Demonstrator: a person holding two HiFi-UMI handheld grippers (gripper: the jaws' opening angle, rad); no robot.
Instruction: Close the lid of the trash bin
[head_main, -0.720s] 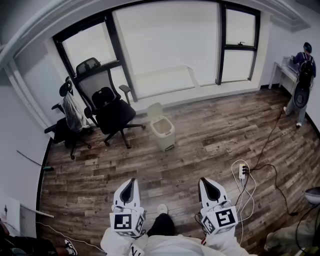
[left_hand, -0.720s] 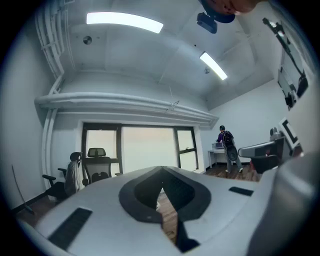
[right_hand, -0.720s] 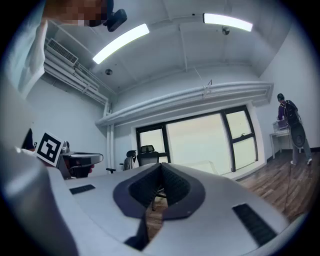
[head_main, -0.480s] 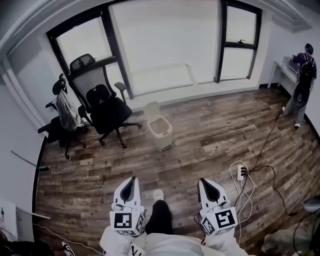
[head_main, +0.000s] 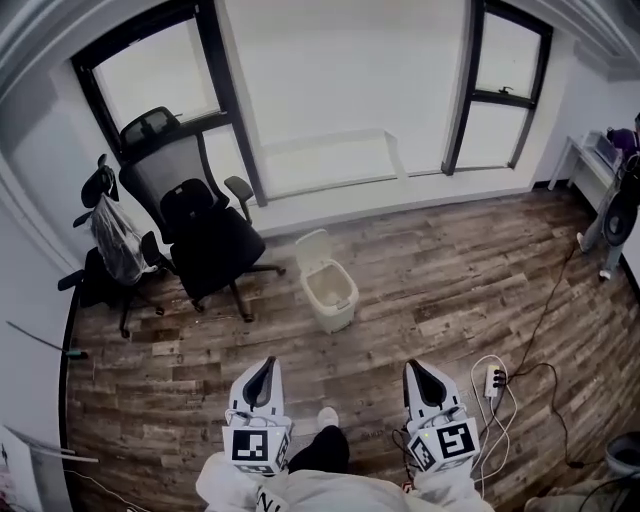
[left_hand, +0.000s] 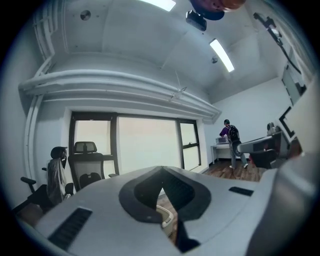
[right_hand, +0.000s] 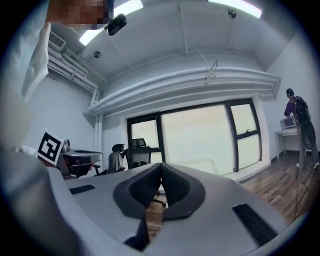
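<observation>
One trash bin (head_main: 330, 292) stood at 12 o'clock, lid (head_main: 312, 245) up, well apart from both grippers. Left gripper (head_main: 265, 362) and right gripper (head_main: 412, 365): jaws together, nothing held. Two chairs (head_main: 205, 235) at 10 o'clock. In the left gripper view, the jaws hid most of the bin.

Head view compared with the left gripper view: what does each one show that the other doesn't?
Only the head view shows the power strip with its cables on the floor, the wearer's shoe, and the whole trash bin with its lid standing open. Only the left gripper view shows the ceiling lights and the left gripper close up, jaws together. Both show the window, the black office chair, at least a sliver of the bin, and a person far off to the right.
</observation>
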